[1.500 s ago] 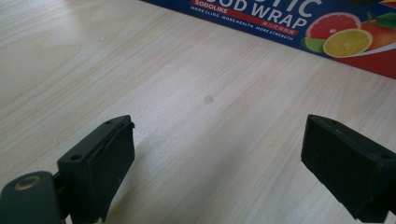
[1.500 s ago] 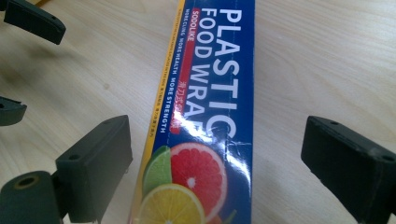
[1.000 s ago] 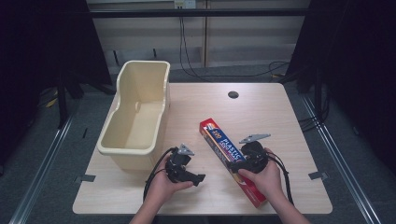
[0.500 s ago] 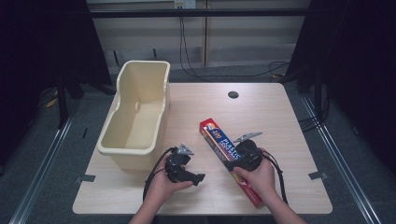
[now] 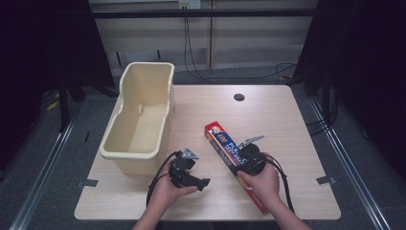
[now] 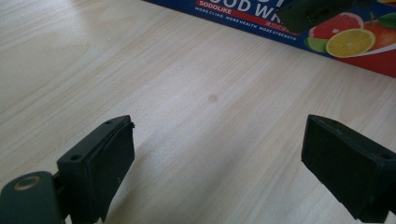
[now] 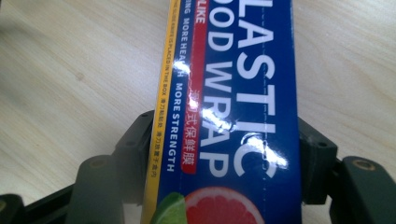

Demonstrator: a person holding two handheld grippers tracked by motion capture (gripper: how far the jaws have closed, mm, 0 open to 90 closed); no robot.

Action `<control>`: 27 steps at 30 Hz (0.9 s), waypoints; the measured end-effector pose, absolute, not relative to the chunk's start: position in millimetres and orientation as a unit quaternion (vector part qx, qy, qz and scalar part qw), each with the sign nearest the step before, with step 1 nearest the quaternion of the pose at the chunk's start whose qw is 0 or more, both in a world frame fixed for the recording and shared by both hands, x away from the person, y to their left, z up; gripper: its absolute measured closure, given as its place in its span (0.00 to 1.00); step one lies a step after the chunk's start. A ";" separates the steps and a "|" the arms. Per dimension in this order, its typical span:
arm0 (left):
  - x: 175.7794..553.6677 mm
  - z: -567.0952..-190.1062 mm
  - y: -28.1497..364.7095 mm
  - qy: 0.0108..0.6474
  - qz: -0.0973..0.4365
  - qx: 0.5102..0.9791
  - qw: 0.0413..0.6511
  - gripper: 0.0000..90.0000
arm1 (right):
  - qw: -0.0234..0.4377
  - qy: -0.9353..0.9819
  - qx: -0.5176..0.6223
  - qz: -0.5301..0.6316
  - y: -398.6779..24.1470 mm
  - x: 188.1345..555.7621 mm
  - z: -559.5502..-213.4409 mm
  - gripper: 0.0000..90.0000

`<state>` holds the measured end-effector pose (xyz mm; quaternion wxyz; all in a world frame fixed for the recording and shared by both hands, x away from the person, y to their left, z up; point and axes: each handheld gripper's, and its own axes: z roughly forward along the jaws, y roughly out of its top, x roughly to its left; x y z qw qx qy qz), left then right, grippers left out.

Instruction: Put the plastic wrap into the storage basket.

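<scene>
A long blue and red plastic wrap box (image 5: 221, 140) lies slantwise on the wooden table (image 5: 287, 124). My right gripper (image 5: 241, 164) sits over its middle. In the right gripper view the jaws have just been closing, and their pads now press both long sides of the box (image 7: 233, 93), with my right gripper (image 7: 224, 154) shut on it. My left gripper (image 5: 205, 183) rests low on the table to the left of the box. Its jaws stand wide apart over bare wood in the left gripper view (image 6: 217, 158). The box's printed side (image 6: 345, 42) lies just beyond them.
A cream plastic bin (image 5: 143, 76) stands empty along the table's left side. A round cable hole (image 5: 239, 97) is near the far edge. Black curtains and floor rails flank the table.
My right gripper has shifted slightly left onto the box and its jaws have closed on the box's sides. The left gripper has stayed put.
</scene>
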<state>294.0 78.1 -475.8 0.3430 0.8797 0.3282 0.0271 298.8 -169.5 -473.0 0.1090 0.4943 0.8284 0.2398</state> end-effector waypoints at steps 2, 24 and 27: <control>294.3 -475.2 79.3 0.327 0.027 0.880 0.343 0.10 | 0.112 0.832 0.491 0.234 -168.4 299.0 -473.5 0.40; 295.8 -464.6 75.9 0.319 0.007 0.876 0.362 0.09 | 0.089 0.855 0.444 0.253 -195.1 297.1 -464.1 0.47; 296.2 -461.2 69.7 0.303 -0.004 0.882 0.360 0.06 | 0.086 0.860 0.432 0.257 -204.1 295.8 -455.1 0.47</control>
